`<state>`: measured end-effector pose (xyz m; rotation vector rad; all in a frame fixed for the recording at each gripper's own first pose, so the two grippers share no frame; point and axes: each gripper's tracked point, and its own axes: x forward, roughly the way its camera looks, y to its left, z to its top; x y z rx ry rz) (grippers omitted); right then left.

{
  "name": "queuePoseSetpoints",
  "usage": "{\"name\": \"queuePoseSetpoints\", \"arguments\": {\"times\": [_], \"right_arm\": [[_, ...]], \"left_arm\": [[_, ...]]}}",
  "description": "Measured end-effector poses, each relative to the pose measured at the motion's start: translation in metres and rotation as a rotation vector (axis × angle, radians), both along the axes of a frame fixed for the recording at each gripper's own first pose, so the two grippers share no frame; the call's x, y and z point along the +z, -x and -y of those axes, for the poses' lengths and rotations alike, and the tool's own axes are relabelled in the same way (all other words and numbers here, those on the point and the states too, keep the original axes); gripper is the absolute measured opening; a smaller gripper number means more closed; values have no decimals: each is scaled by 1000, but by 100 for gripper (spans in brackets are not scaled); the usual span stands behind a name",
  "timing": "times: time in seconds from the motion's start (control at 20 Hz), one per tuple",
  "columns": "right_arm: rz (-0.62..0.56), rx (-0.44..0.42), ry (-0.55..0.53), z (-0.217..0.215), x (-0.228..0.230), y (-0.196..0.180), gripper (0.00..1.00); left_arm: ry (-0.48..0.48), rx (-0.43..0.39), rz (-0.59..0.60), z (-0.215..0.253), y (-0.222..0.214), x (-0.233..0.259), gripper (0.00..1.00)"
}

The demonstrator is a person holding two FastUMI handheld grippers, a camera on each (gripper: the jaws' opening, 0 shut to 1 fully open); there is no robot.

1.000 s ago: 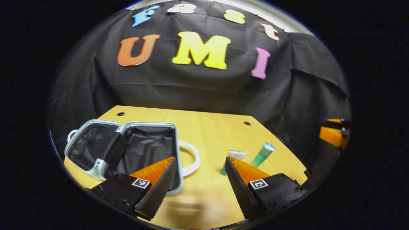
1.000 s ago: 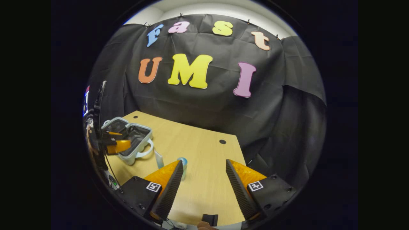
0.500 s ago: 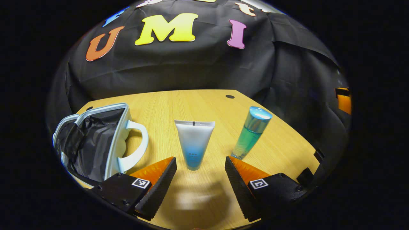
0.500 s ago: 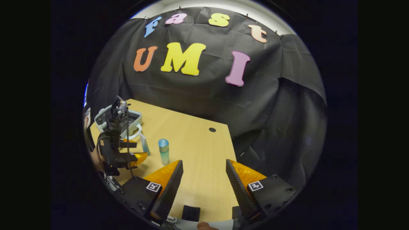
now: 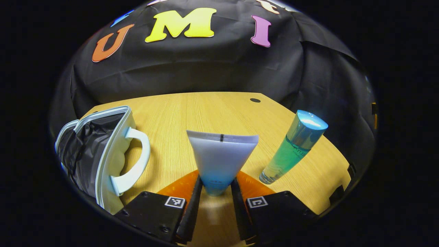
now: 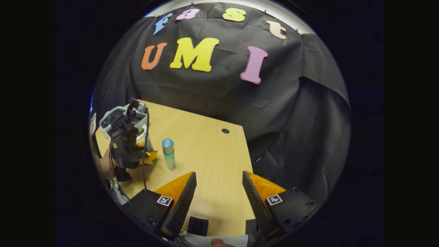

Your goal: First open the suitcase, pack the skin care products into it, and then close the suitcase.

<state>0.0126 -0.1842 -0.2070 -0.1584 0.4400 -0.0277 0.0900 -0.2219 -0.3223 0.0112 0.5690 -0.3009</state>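
Packing step: left tool (image 5: 215,192) clenched on the tube (image 5: 221,156); right tool (image 6: 219,192) released. Next, lift it left into the open suitcase (image 5: 99,154).

recording booth, black cloth wall (image 6: 212,103), wooden table (image 6: 212,161)

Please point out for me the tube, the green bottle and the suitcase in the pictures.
tube (image 5: 221,156): left gripper view, on the middle of its pale body.
green bottle (image 5: 286,156): left gripper view, on its green body below the cap.
suitcase (image 5: 118,144): left gripper view, on its pale outer shell beside the handle.
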Motion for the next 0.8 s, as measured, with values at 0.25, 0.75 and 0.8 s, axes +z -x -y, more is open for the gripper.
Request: {"name": "queuePoseSetpoints", "arguments": {"times": [0.25, 0.75, 0.8], "right_arm": [[-5, 45, -44, -17, -6, -13, 80], [-30, 238, -178, -110, -68, -70, 80], [-40, 242, -197, -119, -77, -75, 80]], "left_arm": [[19, -5, -40, 1, 22, 12, 55], [66, 111, -48, -56, 92, 112, 48], [66, 137, -44, -68, 95, 123, 48]]}}
